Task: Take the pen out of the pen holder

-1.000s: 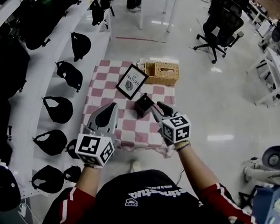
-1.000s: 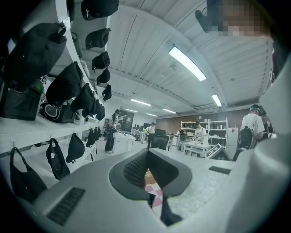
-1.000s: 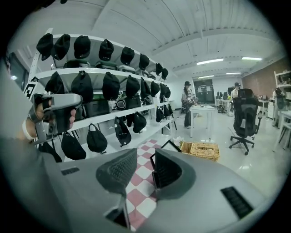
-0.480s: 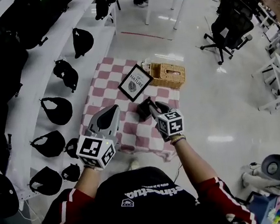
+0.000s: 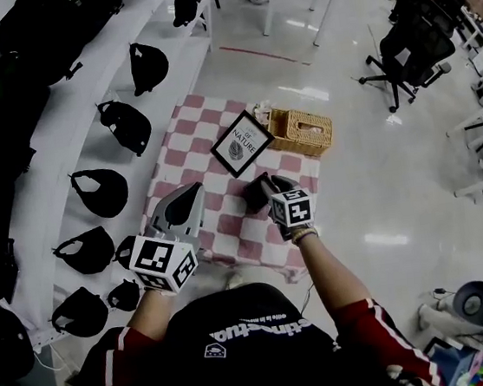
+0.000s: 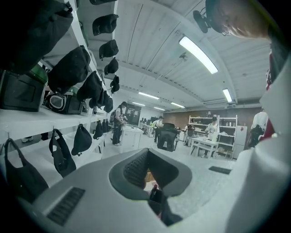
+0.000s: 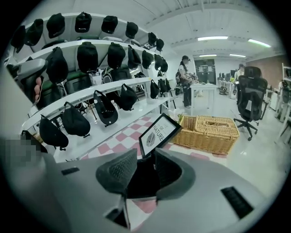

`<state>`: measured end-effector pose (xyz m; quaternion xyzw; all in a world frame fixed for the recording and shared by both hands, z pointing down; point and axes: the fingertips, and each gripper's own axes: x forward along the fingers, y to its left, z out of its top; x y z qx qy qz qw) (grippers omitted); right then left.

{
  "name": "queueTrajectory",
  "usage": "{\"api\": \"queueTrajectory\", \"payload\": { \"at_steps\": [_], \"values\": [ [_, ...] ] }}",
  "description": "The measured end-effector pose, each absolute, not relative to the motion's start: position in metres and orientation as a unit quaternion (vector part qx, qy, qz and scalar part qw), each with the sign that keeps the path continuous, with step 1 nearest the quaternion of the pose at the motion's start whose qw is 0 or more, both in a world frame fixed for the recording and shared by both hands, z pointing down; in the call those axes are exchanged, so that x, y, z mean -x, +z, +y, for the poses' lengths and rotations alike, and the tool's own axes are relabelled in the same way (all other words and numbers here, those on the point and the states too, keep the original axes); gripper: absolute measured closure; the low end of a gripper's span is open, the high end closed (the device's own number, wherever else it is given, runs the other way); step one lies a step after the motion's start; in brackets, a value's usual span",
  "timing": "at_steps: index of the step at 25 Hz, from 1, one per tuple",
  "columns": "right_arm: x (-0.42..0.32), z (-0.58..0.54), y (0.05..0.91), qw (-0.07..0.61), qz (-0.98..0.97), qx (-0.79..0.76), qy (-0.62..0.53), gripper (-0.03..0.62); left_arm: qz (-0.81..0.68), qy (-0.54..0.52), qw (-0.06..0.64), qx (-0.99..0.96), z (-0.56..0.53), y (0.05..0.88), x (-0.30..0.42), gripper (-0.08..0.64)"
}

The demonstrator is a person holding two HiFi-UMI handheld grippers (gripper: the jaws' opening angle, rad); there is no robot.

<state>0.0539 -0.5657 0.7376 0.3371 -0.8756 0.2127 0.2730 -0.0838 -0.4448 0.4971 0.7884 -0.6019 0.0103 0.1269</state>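
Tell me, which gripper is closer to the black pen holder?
The right. The right gripper is at the pen holder, which shows between its open jaws. The left gripper hangs off to the holder's left, over the checked cloth, apart from it.

Right tongs moved forward; pen holder now between spread jaws.

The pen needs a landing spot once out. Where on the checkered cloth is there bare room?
Bare checkered cloth lies left of the picture frame, toward the shelf, and along the near edge below the pen holder. The far right is crowded: frame, wicker basket, holder and right gripper sit close.
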Motion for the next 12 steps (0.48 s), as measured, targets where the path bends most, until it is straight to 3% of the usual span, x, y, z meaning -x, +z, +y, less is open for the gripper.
{"api": "queueTrajectory", "payload": {
  "at_steps": [12],
  "values": [
    [-0.045,-0.589,0.78,0.309,-0.861,-0.338,0.223,0.476,-0.619,0.032,0.144,-0.771,-0.451,0.511,0.098,0.56]
  ]
}}
